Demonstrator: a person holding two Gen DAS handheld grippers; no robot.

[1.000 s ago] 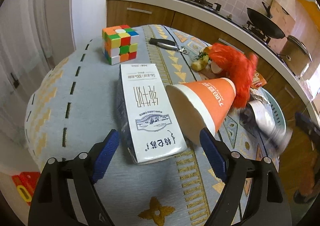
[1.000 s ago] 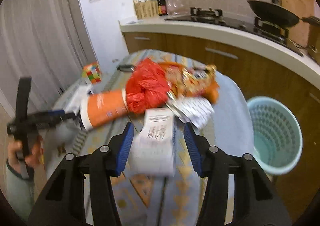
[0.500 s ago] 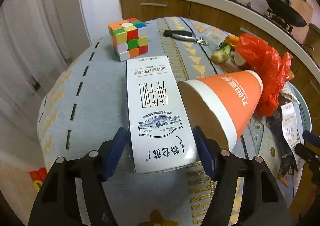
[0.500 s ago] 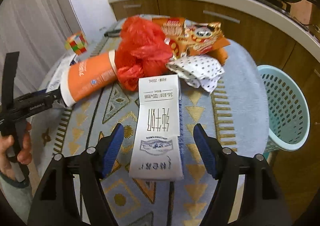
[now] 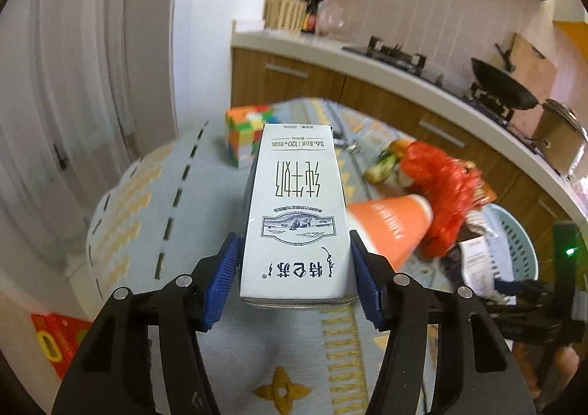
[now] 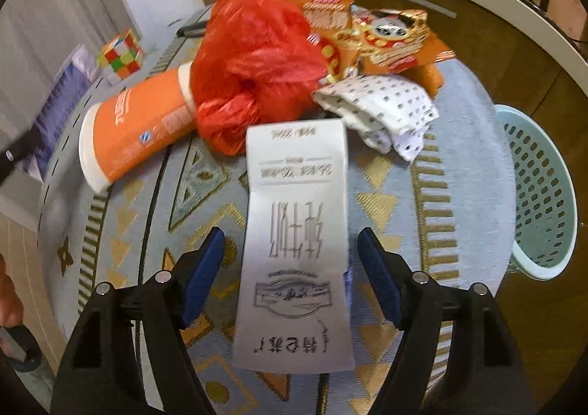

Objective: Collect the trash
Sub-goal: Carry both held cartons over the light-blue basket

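While the left gripper [image 5: 296,273] clamps a milk carton [image 5: 296,216] above the table [image 5: 147,201], the right gripper [image 6: 292,273] hangs spread around a second carton [image 6: 296,249] lying flat, near the orange cup [image 6: 136,128], red bag [image 6: 253,65] and basket [image 6: 540,190].

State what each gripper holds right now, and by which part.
Left gripper clamps a milk carton by its side faces, near the closest end. Right gripper is open around a second carton, holding nothing.
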